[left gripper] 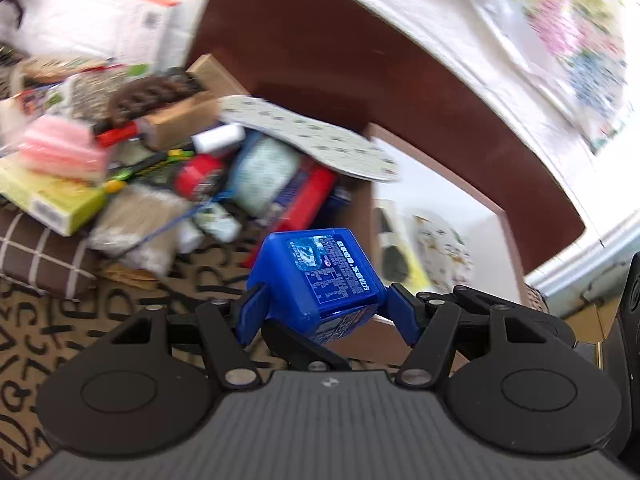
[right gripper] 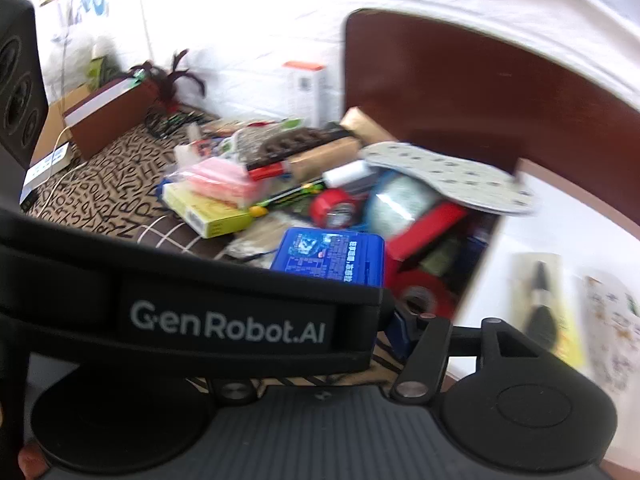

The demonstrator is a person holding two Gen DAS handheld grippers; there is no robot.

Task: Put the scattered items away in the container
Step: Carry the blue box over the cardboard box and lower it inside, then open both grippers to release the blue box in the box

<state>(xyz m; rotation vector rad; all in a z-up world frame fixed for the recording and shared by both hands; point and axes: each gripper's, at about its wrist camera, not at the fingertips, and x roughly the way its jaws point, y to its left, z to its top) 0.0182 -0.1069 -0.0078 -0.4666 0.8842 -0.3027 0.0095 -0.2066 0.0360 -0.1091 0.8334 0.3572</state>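
My left gripper (left gripper: 320,300) is shut on a blue plastic box (left gripper: 320,276) with a printed label and holds it tilted above the letter-patterned cloth. The same box shows in the right wrist view (right gripper: 330,258), partly behind the left gripper's black body. A brown container (left gripper: 448,208) with a raised dark lid (left gripper: 340,52) stands ahead, holding a brush pack (left gripper: 394,240) at the right. A heap of scattered items (left gripper: 152,168) lies left of the container. My right gripper's fingers are hidden behind the left gripper; only one blue finger base (right gripper: 402,330) shows.
The heap holds a pink pack (left gripper: 60,148), a yellow-green box (left gripper: 52,200), a red tape roll (left gripper: 198,176), a white insole (left gripper: 312,140) and a cardboard box (left gripper: 188,108). A black speaker (right gripper: 18,80) and a brown box (right gripper: 108,112) stand at far left.
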